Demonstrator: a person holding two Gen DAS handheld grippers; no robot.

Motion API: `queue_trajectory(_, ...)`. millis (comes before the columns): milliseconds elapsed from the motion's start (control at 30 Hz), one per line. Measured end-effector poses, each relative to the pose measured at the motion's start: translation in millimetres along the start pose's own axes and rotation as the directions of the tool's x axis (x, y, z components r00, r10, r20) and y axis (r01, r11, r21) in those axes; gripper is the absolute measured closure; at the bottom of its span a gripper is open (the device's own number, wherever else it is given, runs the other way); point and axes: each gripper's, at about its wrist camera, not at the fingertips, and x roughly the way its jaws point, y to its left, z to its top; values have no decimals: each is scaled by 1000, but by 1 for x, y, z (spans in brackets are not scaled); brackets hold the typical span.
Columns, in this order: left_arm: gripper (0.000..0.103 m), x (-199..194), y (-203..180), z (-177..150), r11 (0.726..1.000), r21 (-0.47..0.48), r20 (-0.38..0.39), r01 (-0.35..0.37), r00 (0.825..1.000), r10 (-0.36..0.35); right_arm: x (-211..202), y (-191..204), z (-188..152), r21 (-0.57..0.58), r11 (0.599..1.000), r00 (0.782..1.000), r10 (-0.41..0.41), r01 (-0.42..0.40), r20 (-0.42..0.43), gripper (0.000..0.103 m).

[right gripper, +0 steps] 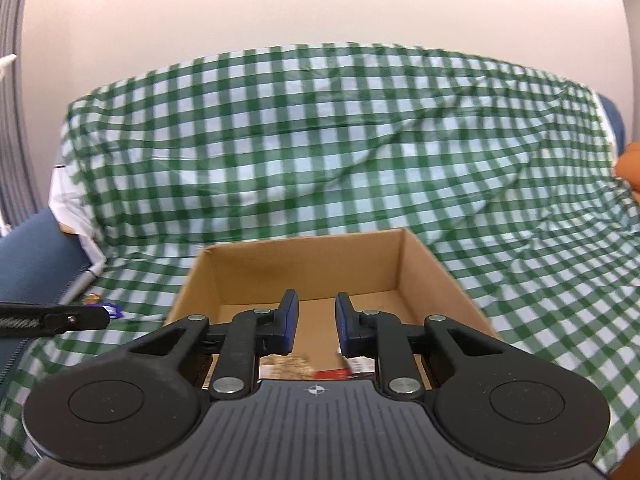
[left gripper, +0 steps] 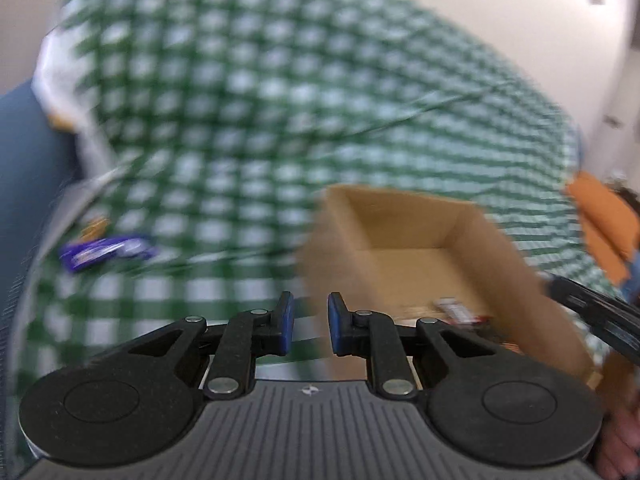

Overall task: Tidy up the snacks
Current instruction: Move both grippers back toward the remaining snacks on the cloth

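Observation:
An open cardboard box (right gripper: 312,264) sits on the green-and-white checked cloth (right gripper: 320,140). At its near end lie snack packets, one pale and speckled (right gripper: 288,366) and one red (right gripper: 332,374). My right gripper (right gripper: 317,312) hovers over that near end, its jaws a narrow gap apart with nothing between them. The left wrist view is blurred. There my left gripper (left gripper: 311,312) hangs over the cloth just left of the box (left gripper: 420,248), jaws also narrowly apart and empty. A purple snack packet (left gripper: 108,252) lies on the cloth to the left, also seen as the purple packet (right gripper: 114,310).
A blue sofa arm (right gripper: 36,260) borders the cloth on the left, with a white sheet (right gripper: 72,208) beside it. An orange cushion (left gripper: 604,220) lies at the right. One left gripper finger (right gripper: 80,318) reaches in from the left. A hand (left gripper: 620,440) shows at lower right.

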Motion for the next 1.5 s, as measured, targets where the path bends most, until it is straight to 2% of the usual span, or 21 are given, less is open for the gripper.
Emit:
queue_trajectory(67,83,12,28,17,996,-60,-47,-66,997,64,1,3,0,2,999,999,37,-36,-13,82)
queue_trajectory(167,83,24,77,41,978,-161,-30,-130,991,127,4,4,2,-4,997,997,73,-73,-22,81)
queue_trajectory(300,83,43,146,64,927,-334,1,-172,983,183,6,6,1,4,993,993,116,-116,-39,81)
queue_trajectory(367,83,56,168,71,906,-377,7,-193,977,211,7,7,1,4,991,990,132,-131,-43,81)
queue_trajectory(433,83,70,181,79,903,-370,3,-219,971,237,8,8,2,4,989,988,148,-148,-43,81)
queue_trajectory(600,83,105,204,74,901,-366,-34,-235,970,240,16,10,1,11,985,983,175,-175,-63,81)
queue_trajectory(700,77,121,205,70,911,-304,-71,-280,960,272,21,11,1,9,983,980,184,-184,-72,81)
queue_trajectory(767,67,130,205,69,914,-263,-84,-308,951,297,23,12,1,6,982,979,189,-189,-76,81)
queue_trajectory(800,65,133,206,68,914,-246,-84,-322,947,311,24,12,1,7,981,978,193,-193,-78,81)
queue_trajectory(867,63,137,208,67,910,-223,-82,-351,937,341,26,12,1,11,981,977,196,-196,-81,81)
queue_trajectory(967,63,144,207,64,922,-197,-81,-332,943,323,27,13,0,14,981,977,196,-195,-85,81)
queue_trajectory(1100,64,156,196,62,930,-88,-96,-358,932,349,26,15,-1,2,981,977,192,-192,-88,81)
queue_trajectory(1133,67,158,194,60,928,-61,-97,-368,927,361,25,15,-1,-1,982,978,189,-190,-89,81)
queue_trajectory(1200,84,158,191,58,924,-28,-94,-382,921,378,25,15,-2,-5,983,979,185,-186,-91,81)
queue_trajectory(1233,99,157,192,58,925,-30,-97,-378,923,373,26,16,-2,-8,983,979,182,-183,-92,81)
queue_trajectory(1267,103,155,193,59,929,-42,-102,-367,927,361,26,16,-2,-10,983,979,179,-181,-92,81)
queue_trajectory(1500,103,132,193,56,949,-85,-136,-304,947,291,23,19,-2,-19,984,981,175,-178,-84,81)
